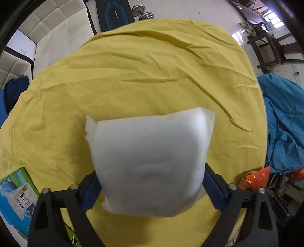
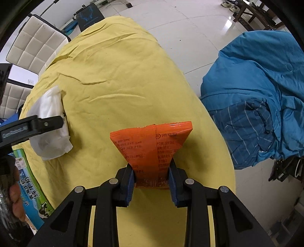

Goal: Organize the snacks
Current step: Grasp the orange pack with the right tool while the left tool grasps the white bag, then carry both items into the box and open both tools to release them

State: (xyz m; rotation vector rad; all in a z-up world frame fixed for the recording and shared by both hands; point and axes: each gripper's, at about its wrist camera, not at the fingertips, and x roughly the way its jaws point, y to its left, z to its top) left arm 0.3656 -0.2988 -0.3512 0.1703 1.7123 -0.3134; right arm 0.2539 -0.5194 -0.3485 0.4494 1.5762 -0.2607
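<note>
A puffy white snack packet (image 1: 150,161) fills the lower middle of the left wrist view, and my left gripper (image 1: 150,191) is shut on its near end above the yellow tablecloth (image 1: 133,76). From the right wrist view the same white packet (image 2: 50,131) and the left gripper (image 2: 47,123) show at the left. My right gripper (image 2: 152,176) is shut on the lower end of an orange snack packet (image 2: 152,144), which fans out wider at its top, over the yellow cloth (image 2: 114,85).
A green and blue milk carton box (image 1: 17,197) lies at the table's near left edge, also seen as the box (image 2: 32,186) beside a hand (image 2: 15,199). Blue clothing (image 2: 256,95) is piled to the right. Dumbbells (image 1: 142,13) and a white padded chair (image 2: 36,41) stand beyond the table.
</note>
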